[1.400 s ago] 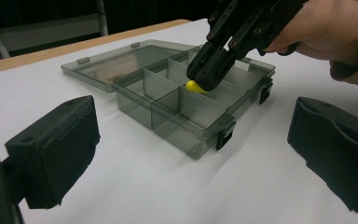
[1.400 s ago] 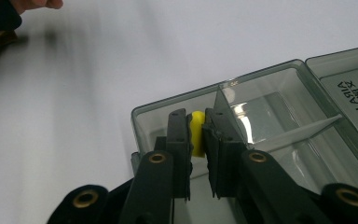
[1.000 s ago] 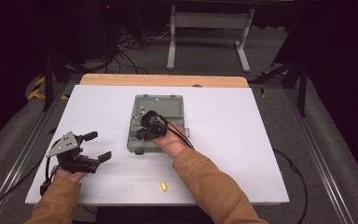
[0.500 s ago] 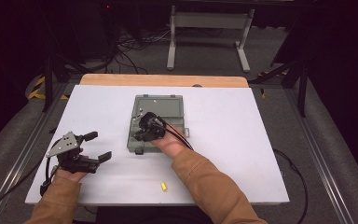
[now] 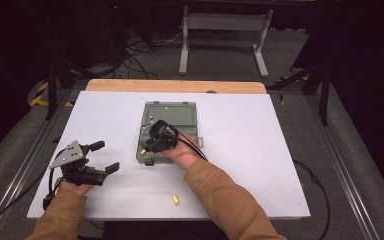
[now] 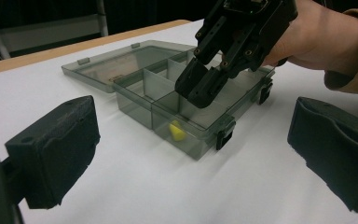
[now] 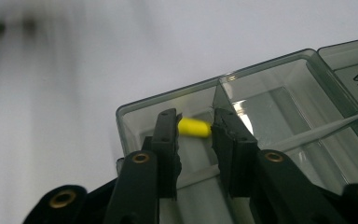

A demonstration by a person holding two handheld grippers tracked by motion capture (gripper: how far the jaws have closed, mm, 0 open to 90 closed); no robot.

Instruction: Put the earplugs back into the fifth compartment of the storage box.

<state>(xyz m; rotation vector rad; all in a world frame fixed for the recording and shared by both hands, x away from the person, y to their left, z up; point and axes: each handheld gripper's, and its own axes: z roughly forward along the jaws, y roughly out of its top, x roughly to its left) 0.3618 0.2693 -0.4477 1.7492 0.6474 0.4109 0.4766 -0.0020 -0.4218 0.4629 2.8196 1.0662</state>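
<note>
Evidently small, light and smooth: yellow capsule (image 7: 194, 127) lying in the corner compartment of the grey box (image 5: 190, 116), near the latch side; same capsule seen through the clear wall from the left gripper view (image 6: 176, 131); probably slick and rounded, so likely to roll or squirt out if pinched off-centre; best taken across its middle, along the short axis, with gentle pressure only; too little mass to resist a nudge.

Right gripper (image 7: 195, 122) poised over that compartment, jaws just parted after opening, capsule between them but seemingly no longer pressed, so released rather than gripped; seen from the high view over the box's near-left corner (image 5: 151, 143); from the left gripper view tilted down into the box (image 6: 200, 91).

Box open, lid (image 6: 116, 65) laid flat on the far side; divider walls thin and stiff, leaving little room for the jaws.

Second yellow capsule (image 5: 176, 200) lying loose on the white table (image 5: 260, 150), near the front edge, well apart from the box.

Left gripper (image 5: 102, 156) resting on the table off to the left, jaws spread wide, holding nothing.
</note>
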